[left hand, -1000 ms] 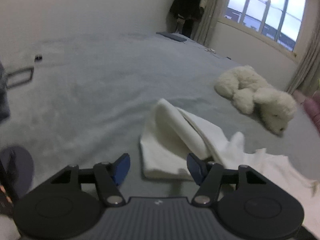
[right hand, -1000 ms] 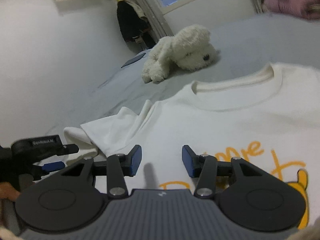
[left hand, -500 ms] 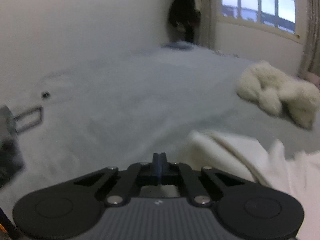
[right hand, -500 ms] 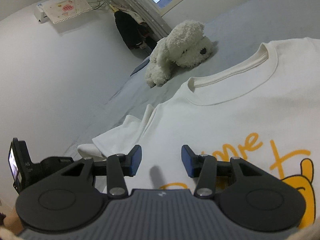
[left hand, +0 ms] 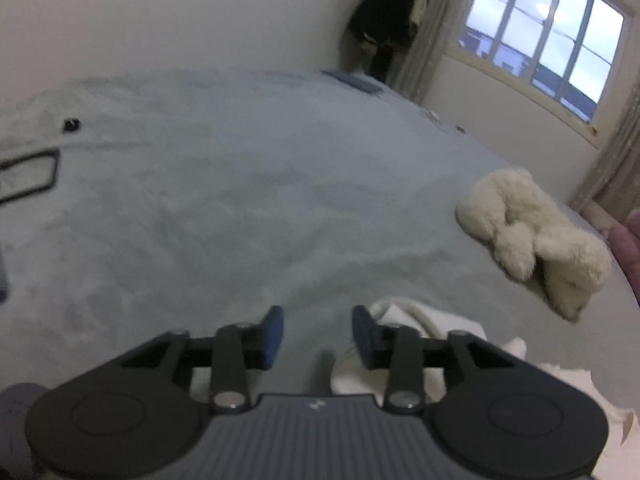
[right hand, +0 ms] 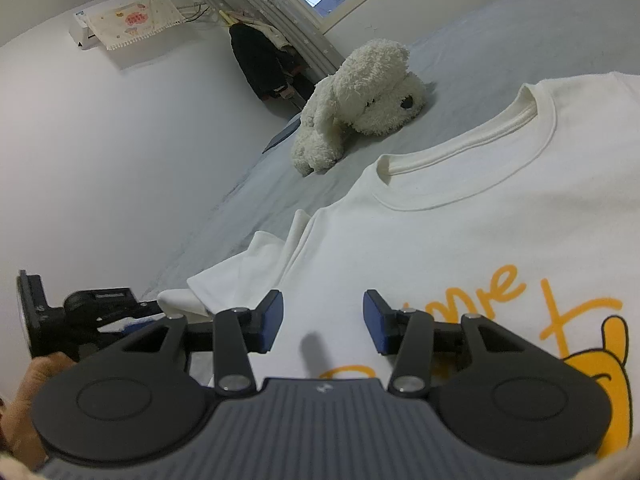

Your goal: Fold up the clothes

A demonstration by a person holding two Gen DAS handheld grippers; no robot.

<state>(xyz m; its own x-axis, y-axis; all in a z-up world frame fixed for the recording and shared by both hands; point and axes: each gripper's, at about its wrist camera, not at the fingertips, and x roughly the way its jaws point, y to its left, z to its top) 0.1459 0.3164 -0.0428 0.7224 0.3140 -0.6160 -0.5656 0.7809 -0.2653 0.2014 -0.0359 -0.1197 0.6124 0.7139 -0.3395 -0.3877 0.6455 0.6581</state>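
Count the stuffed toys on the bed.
1. A white plush dog lies on the grey bed, beyond the collar of the white T-shirt. Others could sit outside both views.

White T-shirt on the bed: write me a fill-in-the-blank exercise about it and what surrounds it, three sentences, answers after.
1. The lettering printed on the white T-shirt is ____ in colour.
2. Beyond the shirt's collar lies a plush ____ on the grey bed cover.
3. Between the blue fingers of the right gripper there is ____ clamped.

Missing words: orange; dog; nothing
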